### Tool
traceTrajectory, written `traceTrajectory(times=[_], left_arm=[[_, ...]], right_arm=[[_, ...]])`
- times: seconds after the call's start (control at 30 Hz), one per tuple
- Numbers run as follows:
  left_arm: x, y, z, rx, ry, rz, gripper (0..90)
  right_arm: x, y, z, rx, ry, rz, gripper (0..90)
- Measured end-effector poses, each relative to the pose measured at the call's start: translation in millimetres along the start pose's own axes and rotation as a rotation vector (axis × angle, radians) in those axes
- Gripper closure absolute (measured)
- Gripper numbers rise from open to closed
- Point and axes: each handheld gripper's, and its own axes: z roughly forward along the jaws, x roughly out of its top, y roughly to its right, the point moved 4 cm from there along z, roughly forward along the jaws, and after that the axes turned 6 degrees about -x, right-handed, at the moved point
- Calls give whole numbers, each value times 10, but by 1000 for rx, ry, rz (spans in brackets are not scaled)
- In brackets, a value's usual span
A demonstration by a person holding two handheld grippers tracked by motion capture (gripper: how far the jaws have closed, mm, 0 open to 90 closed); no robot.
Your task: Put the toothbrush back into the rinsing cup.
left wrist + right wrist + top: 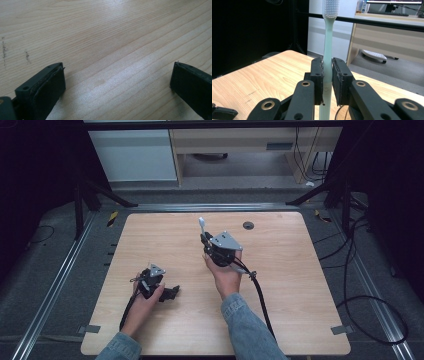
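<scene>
Right tool (pixel 327 82): it is clamping a pale green toothbrush (pixel 327 50) low on the handle, both pads pressing flat against its sides; in the high view the right tool (pixel 204 236) is sitting over the middle of the desk.
Toothbrush position: it is standing upright between the jaws, white bristle head at the top, the handle's lower end running down below the pads; in the high view the toothbrush (pixel 202 225) is pointing toward the far edge.
Left tool (pixel 117 82): its jaws are standing wide apart with nothing between them, only bare wood under them; in the high view the left tool (pixel 170 293) is resting low at the near left of the desk.
Doing the step well: the grip is looking centred and square, so the brush is likely staying straight; I judge that keeping the wrist steady and the squeeze even is mattering most, since the smooth slim handle could pivot or slip if tilted.
Desk (pixel 280 270): a light wood-grain top with rounded corners is carrying both hands; a small dark round port (pixel 248 225) is sitting near the far edge, and faint scuff marks (pixel 27 56) are showing on the wood.
Room: grey floor, trailing black cables (pixel 350 270) at the right, dark curtains at the sides, pale cabinets (pixel 135 155) beyond.
</scene>
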Motion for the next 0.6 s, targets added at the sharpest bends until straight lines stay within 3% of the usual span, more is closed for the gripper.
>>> traceTrajectory(times=[0.6], left_arm=[[0,0,0,0,0,0,0]], right_arm=[[-189,13,27,3,-12,19,795]])
